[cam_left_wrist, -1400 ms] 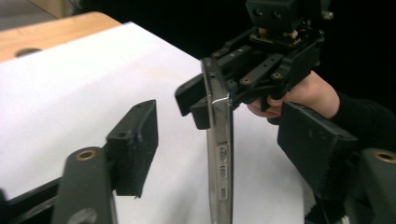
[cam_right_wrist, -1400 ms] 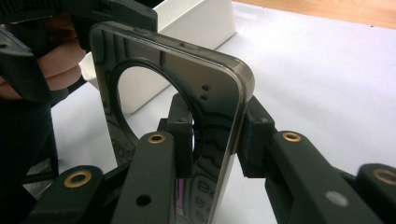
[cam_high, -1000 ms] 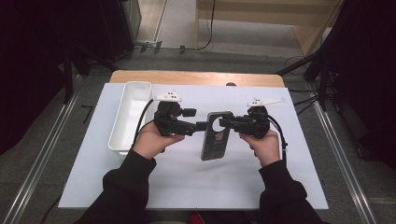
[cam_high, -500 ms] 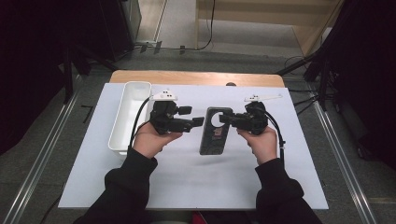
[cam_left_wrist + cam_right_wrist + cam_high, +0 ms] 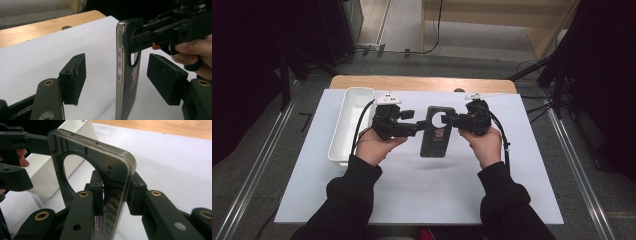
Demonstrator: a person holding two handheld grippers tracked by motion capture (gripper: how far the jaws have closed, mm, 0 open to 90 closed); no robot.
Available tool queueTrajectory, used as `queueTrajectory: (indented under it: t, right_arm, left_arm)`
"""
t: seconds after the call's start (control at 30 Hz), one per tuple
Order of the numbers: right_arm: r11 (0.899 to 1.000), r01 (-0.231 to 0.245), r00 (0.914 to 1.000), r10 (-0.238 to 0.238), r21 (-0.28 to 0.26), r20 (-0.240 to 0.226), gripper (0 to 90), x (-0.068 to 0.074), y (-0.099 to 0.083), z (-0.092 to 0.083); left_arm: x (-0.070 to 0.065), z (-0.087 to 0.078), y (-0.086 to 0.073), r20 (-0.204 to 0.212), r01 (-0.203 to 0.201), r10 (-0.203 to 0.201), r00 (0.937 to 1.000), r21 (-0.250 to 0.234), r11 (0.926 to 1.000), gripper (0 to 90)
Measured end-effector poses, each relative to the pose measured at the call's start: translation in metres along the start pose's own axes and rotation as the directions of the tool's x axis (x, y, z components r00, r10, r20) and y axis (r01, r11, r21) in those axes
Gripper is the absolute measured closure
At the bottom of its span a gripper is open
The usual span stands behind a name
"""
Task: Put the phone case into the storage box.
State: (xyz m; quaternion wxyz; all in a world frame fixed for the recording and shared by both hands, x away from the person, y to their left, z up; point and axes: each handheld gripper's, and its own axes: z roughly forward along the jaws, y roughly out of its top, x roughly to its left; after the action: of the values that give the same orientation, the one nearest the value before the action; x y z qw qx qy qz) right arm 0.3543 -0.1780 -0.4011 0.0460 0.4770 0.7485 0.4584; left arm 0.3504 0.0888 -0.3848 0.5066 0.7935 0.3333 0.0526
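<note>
A dark glossy phone case [image 5: 436, 142] with a round hole near its top stands on edge above the white mat [image 5: 422, 195]. My right gripper [image 5: 450, 120] is shut on the case's top corner; its pads clamp both faces of the case [image 5: 117, 165] just beside the hole. My left gripper [image 5: 419, 125] reaches in from the left. Its jaws stand on either side of the case [image 5: 121, 65], and both pads [image 5: 75, 75] are clear of it. The left jaws have just been closing, with the case between them.
A long white tray [image 5: 343, 135] lies on the mat to the left of my left hand. The bare wooden table edge [image 5: 412, 82] runs along the far side. Cables trail from both grippers.
My right gripper has carried the case a little to the left and toward the far edge. The case now sits between the left gripper's jaws. The left hand has stayed put.
</note>
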Motion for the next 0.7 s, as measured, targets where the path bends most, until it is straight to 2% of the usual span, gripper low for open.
queueTrajectory:
  t: [0.2,0.27,0.57,0.7]
  right_arm:
    - [1.000,-0.016,0.9996,0.016,0.006,0.025,69.2,0.002,0.004,0.007]
    - [1.000,-0.013,0.9994,0.013,0.009,0.032,69.2,0.003,0.004,0.009]
    - [1.000,-0.031,0.9989,0.031,0.001,0.037,69.3,0.006,0.002,0.014]
    - [1.000,-0.030,0.9988,0.029,0.006,0.039,69.3,0.008,0.002,0.016]
  left_arm:
    - [0.002,0.004,0.000,-0.034,0.003,-0.004,0.9994,-0.005,1.0000,31.0]
    - [0.002,0.005,0.000,-0.029,0.012,-0.012,0.9995,-0.007,0.9999,33.6]
    - [0.001,0.012,-0.002,-0.058,0.001,-0.001,0.9983,0.005,1.0000,33.7]
    - [0.001,0.014,-0.002,-0.048,0.009,-0.009,0.9988,0.013,0.9999,33.7]
